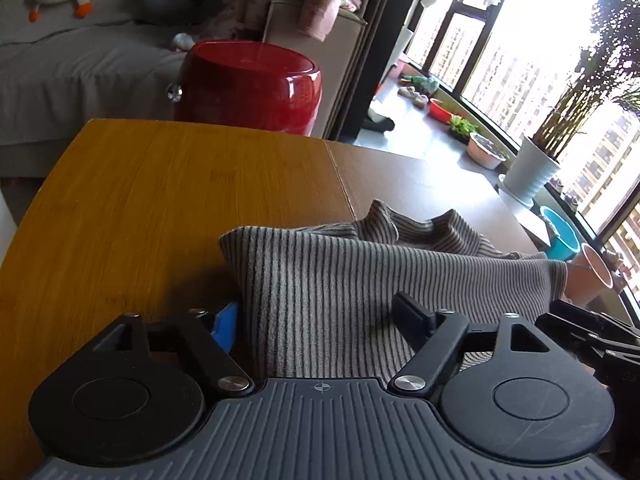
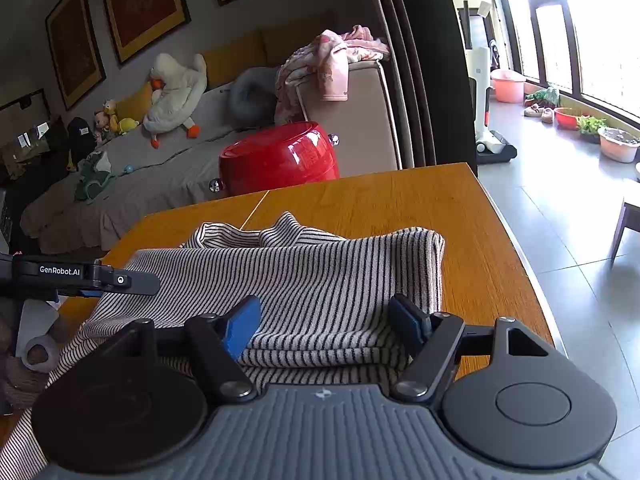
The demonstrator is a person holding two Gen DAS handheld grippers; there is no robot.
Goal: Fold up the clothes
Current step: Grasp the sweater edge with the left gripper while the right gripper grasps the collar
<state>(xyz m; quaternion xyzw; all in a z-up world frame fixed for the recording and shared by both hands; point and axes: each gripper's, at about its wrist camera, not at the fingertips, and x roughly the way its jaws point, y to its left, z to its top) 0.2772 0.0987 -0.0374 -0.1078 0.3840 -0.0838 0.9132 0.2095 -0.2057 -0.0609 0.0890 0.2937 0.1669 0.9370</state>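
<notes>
A beige garment with thin dark stripes [image 1: 360, 276] lies partly folded on the wooden table [image 1: 160, 200], its collar end bunched at the far side. My left gripper [image 1: 318, 320] is open and low over the near left part of the cloth, one finger on each side of a fold. In the right wrist view the same garment [image 2: 320, 272] shows stacked layers at its near edge. My right gripper [image 2: 326, 324] is open with those layers between its blue pads [image 2: 242, 326]. The left gripper [image 2: 88, 276] shows at the left of that view.
A red glossy stool [image 2: 280, 160] stands beyond the table's far edge, in front of a grey sofa [image 2: 160, 176] with plush toys and pink clothes. The table's right edge [image 2: 520, 240] drops to a tiled floor. Plant pots [image 1: 528, 172] line the window.
</notes>
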